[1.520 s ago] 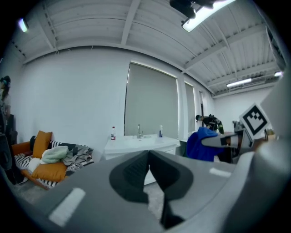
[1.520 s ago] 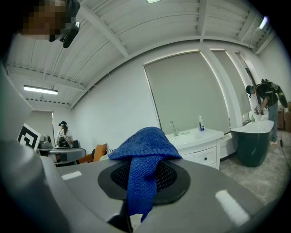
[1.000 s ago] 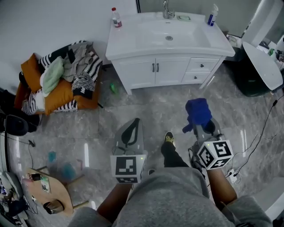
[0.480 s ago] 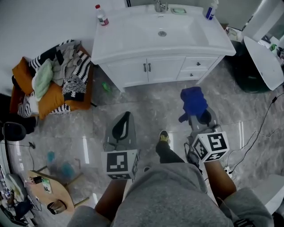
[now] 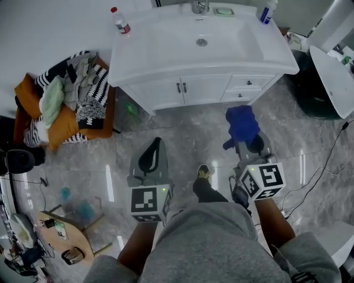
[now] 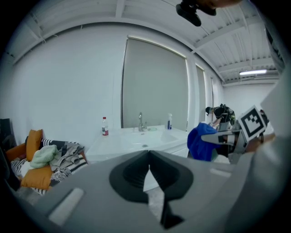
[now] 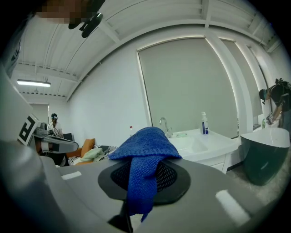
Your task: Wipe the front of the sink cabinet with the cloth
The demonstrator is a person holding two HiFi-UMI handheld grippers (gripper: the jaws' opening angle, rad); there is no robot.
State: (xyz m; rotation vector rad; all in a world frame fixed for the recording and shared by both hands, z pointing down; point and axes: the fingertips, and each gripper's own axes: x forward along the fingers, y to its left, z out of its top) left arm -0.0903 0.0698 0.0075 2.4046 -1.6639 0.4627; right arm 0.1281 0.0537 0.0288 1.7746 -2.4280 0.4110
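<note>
The white sink cabinet (image 5: 206,88) stands ahead against the wall, its doors and drawers facing me; it also shows in the left gripper view as the cabinet (image 6: 136,141) and in the right gripper view as the cabinet (image 7: 204,152). A blue cloth (image 5: 241,124) bunches over the tip of my right gripper (image 5: 243,145), which is shut on it; the cloth (image 7: 142,159) drapes down over the jaws. My left gripper (image 5: 150,156) hangs lower left of the cabinet, shut and empty, its jaws meeting in the left gripper view (image 6: 148,169). Both grippers are well short of the cabinet front.
A bottle with a red cap (image 5: 120,21), a tap (image 5: 198,6) and a spray bottle (image 5: 266,12) stand on the sink top. A pile of clothes and orange cushions (image 5: 61,102) lies left. A dark bin (image 5: 312,91) is at right; cables (image 5: 326,160) cross the floor.
The cabinet has grown larger and nearer in the head view as I stepped toward it. Both grippers keep their pose; the cloth stays in the right one.
</note>
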